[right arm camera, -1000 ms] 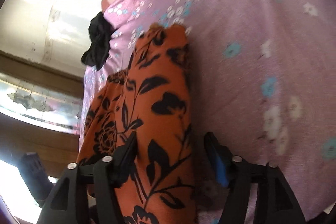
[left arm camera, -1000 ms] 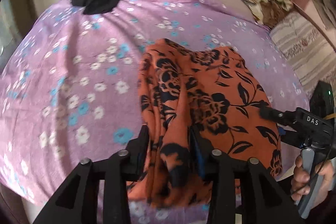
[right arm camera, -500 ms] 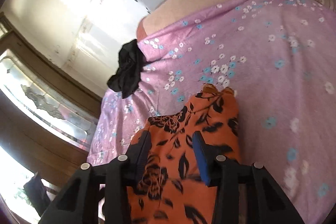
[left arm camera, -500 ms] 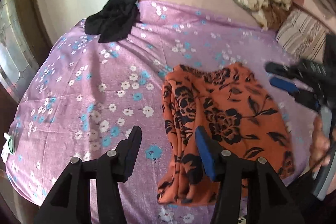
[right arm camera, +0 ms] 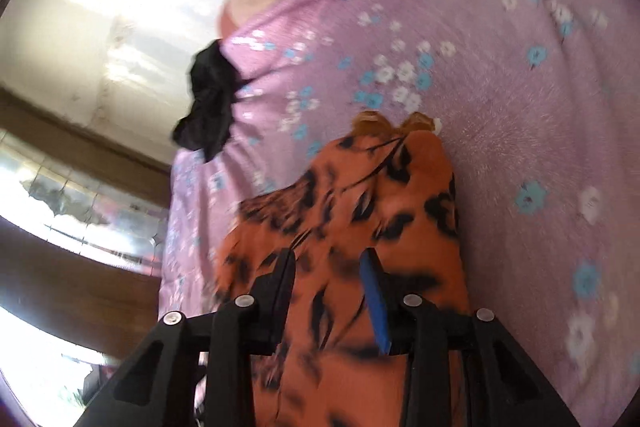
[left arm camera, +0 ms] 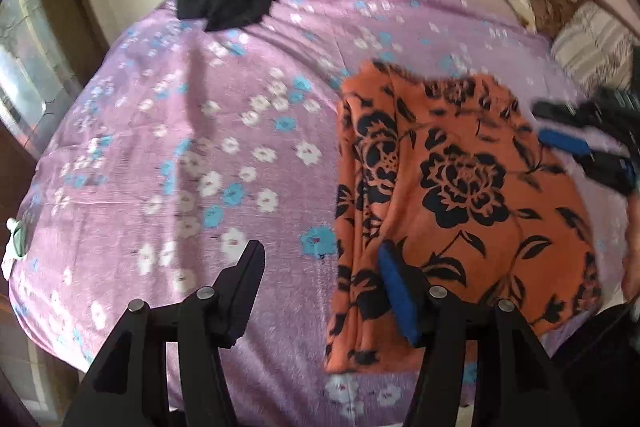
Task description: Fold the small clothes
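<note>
the left tongs are opening over the purple flowered bedspread, gripping nothing. the right tongs are closing above the blurred orange black-flowered garment at lower centre; contact unclear.

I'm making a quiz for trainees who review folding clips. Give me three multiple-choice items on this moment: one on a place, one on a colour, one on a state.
1. Where does the black garment lie?
A. at the far edge of the floral bedspread
B. on top of the orange garment
C. on the floor

2. What colour is the pattern on the orange garment?
A. white
B. black
C. blue

3. How is the orange garment arranged?
A. hanging in the air
B. rolled into a ball
C. lying folded on the bedspread

Answers:
1 A: it sits by the far edge, apart from the orange cloth.
2 B: black roses and leaves cover it.
3 C: it lies flat, with layered edges along one side.
</note>
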